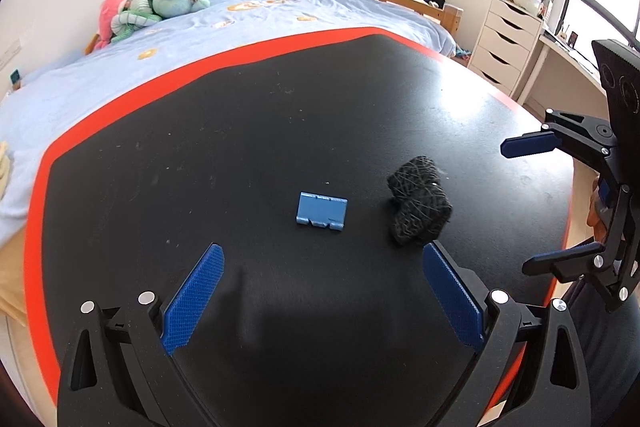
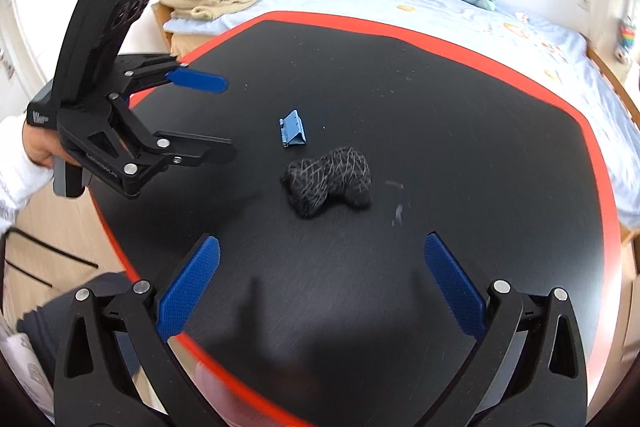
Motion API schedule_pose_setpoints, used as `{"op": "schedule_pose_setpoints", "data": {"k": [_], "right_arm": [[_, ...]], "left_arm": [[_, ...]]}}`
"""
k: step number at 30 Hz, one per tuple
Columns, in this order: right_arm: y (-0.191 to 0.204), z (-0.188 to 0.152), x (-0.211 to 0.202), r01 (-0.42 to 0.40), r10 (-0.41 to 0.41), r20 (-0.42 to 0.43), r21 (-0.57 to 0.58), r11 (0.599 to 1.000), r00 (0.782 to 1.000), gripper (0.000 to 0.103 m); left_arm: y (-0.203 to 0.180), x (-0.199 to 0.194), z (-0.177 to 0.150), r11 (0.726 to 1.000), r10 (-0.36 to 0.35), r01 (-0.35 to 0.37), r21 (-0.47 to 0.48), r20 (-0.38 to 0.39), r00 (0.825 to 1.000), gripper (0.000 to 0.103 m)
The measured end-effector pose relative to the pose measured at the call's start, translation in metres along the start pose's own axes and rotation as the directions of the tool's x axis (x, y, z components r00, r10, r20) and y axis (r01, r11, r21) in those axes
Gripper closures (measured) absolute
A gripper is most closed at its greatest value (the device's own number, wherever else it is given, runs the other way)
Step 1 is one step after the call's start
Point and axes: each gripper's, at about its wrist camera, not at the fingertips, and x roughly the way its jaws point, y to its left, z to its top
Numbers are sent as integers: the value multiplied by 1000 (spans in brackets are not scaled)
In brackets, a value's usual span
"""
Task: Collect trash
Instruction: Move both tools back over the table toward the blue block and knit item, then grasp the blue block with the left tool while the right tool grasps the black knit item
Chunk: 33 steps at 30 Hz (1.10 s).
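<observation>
Hovering over the black table [image 1: 160, 167], the left claw [image 1: 322, 267] and the right claw [image 2: 322, 259] both gape wide and hold nothing. The trash lies mid-table: a small blue plastic piece [image 1: 322, 210] and, just beside it, a dark wad of tangled thread [image 1: 418, 205]. This looks like the approach step; next, one claw must descend, straddle a piece and pinch.

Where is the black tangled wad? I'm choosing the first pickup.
The black tangled wad lies on the black table, just right of the small blue plastic piece, untouched by either gripper.
</observation>
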Motion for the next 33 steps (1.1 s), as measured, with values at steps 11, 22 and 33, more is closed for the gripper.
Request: {"op": "schedule_pose_setpoints", "data": {"k": [11, 22, 33], "right_arm": [[-12, 23, 37, -57, 54, -25, -112, 992, 998, 3], [-10, 29, 56, -110, 106, -37, -161, 981, 994, 34], [-1, 23, 50, -109, 105, -31, -143, 984, 994, 59]], "left_arm": [[10, 36, 14, 998, -21, 23, 55, -48, 999, 8], [4, 43, 17, 993, -38, 43, 113, -44, 998, 24], [10, 37, 20, 998, -2, 4, 68, -35, 999, 71]]}}
